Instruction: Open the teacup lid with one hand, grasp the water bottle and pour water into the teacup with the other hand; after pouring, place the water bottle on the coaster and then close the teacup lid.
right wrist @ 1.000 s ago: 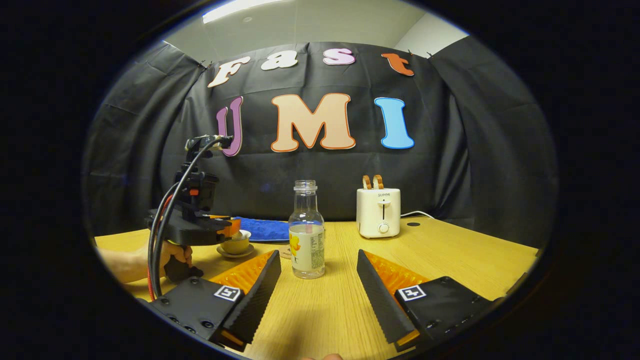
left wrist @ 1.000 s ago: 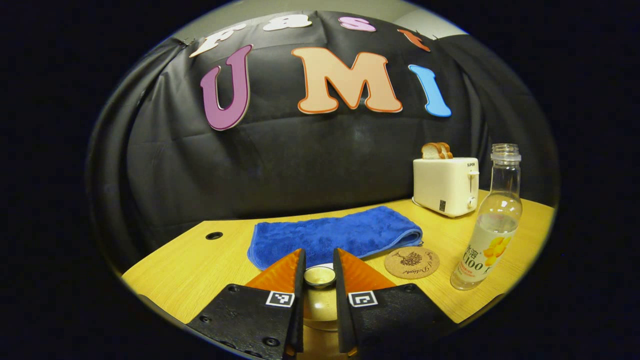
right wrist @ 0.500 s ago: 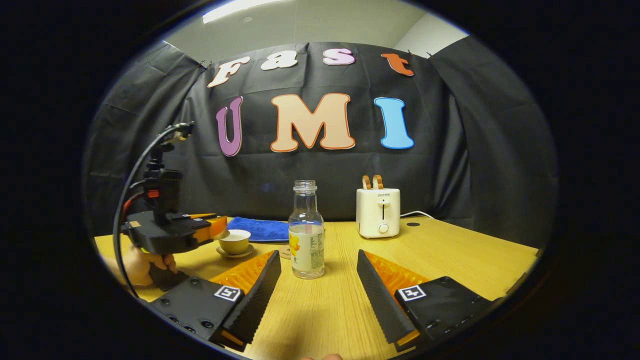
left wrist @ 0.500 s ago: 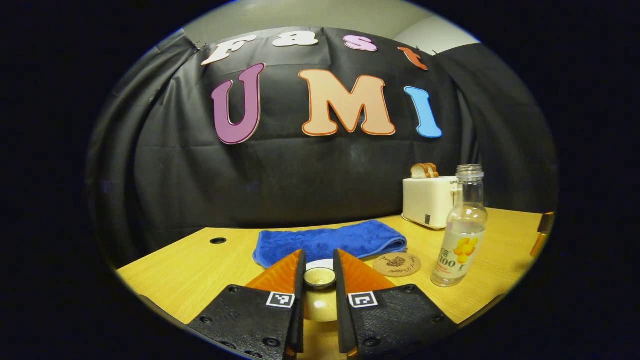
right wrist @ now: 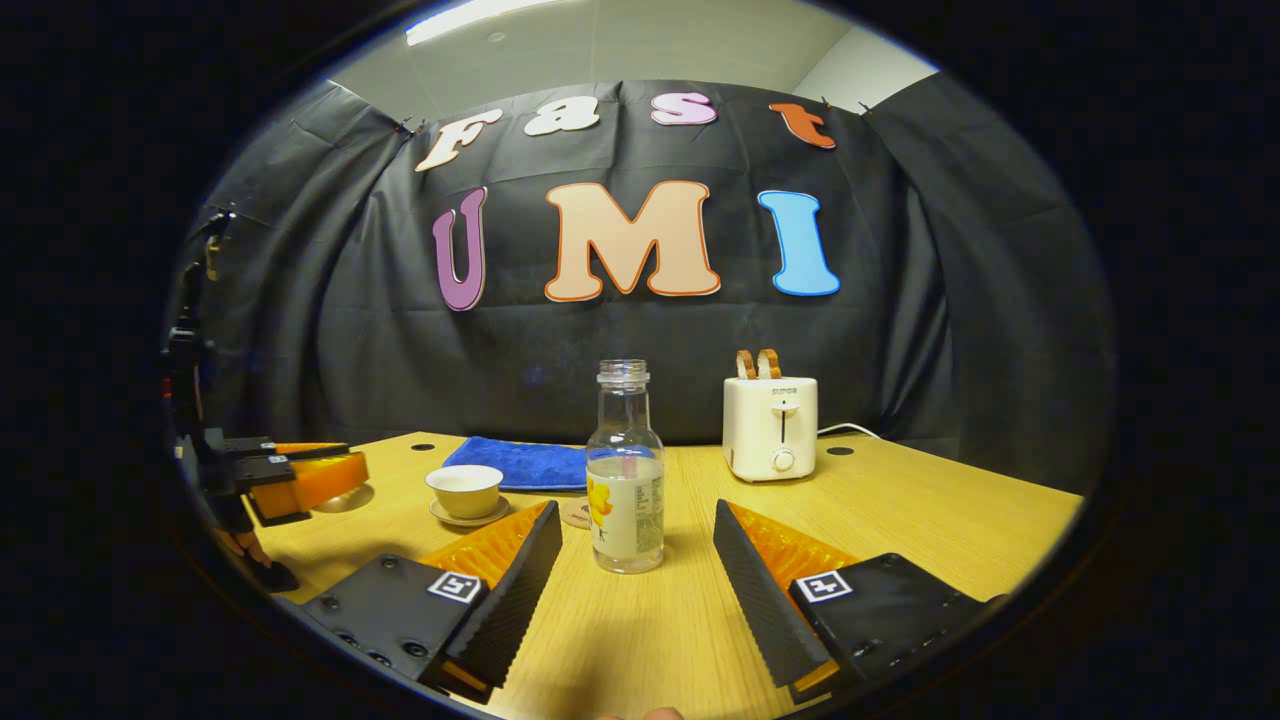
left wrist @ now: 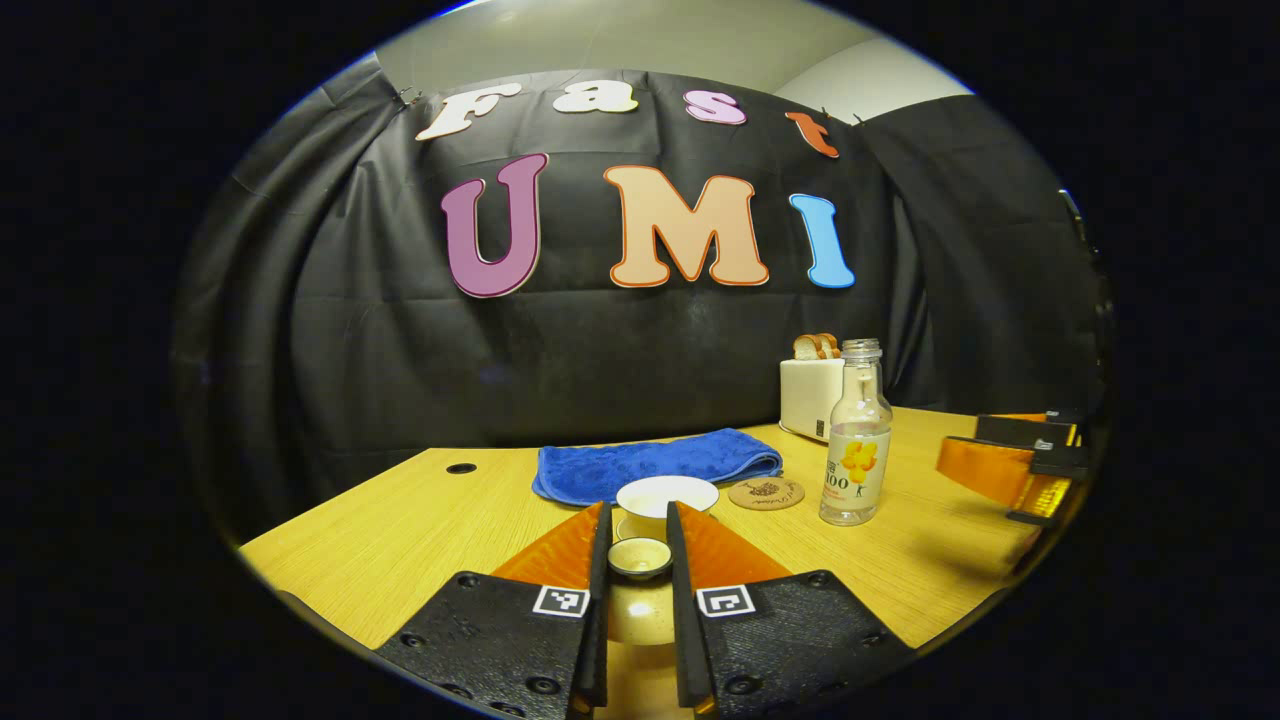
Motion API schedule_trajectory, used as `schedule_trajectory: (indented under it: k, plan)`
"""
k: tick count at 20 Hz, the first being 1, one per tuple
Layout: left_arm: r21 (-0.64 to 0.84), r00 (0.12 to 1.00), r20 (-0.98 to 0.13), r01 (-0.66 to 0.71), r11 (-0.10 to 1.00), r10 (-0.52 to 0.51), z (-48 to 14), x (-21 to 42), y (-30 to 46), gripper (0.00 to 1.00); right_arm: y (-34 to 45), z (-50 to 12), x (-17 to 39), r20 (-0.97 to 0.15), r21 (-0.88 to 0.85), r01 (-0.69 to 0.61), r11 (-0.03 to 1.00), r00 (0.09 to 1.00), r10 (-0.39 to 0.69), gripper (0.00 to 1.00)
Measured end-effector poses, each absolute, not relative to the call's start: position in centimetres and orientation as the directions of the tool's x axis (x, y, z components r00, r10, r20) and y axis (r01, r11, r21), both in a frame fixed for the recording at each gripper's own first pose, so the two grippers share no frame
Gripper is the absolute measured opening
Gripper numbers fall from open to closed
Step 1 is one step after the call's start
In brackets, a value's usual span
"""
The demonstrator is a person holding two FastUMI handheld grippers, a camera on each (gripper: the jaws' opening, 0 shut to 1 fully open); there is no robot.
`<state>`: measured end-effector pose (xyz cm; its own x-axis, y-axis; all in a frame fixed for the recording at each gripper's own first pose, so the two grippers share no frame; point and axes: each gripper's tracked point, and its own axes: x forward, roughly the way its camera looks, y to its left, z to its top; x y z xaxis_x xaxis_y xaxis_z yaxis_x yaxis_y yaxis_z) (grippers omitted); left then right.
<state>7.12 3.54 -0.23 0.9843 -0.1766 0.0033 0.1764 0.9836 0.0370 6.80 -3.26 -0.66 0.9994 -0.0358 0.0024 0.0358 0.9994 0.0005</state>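
My left gripper [left wrist: 637, 525] is shut on the small cream teacup lid [left wrist: 640, 556], held by its knob above the table. Beyond it the open cream teacup [left wrist: 666, 494] stands on its saucer. In the right gripper view the teacup [right wrist: 465, 489] sits left of centre and the left gripper [right wrist: 340, 470] hangs at the far left, away from the cup. A clear uncapped water bottle [right wrist: 625, 480] with a yellow fruit label stands straight ahead of my open right gripper [right wrist: 635, 535]; nothing lies between its fingers. The round cork coaster [left wrist: 766, 493] lies between cup and bottle [left wrist: 856, 452].
A folded blue towel [left wrist: 655, 461] lies behind the teacup. A cream toaster [right wrist: 771, 425] with bread slices stands at the back of the wooden table [right wrist: 930, 520]. The right gripper [left wrist: 1010, 460] shows at the far right of the left gripper view.
My left gripper has lifted the lid off the teacup and drawn back to the left, leaving the cup uncovered. The right gripper has edged slightly closer to the bottle, still open.
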Motion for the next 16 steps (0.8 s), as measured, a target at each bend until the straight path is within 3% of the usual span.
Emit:
schedule_trajectory:
  k: [9, 16]
  plan:
    - [-0.002, 0.996, 0.011, 0.093, 0.996, -0.093, 0.1, 5.4, 6.9, 0.24, -2.9, -0.9, 14.2, 0.002, -0.001, 0.069, 0.998, 0.998, -0.069, 0.96]
    - [0.001, 0.996, 0.008, 0.085, 0.996, -0.085, 0.1, 5.2, 6.9, 0.24, -2.7, -1.3, 18.5, -0.004, -0.003, 0.094, 0.996, 0.996, -0.094, 0.98]
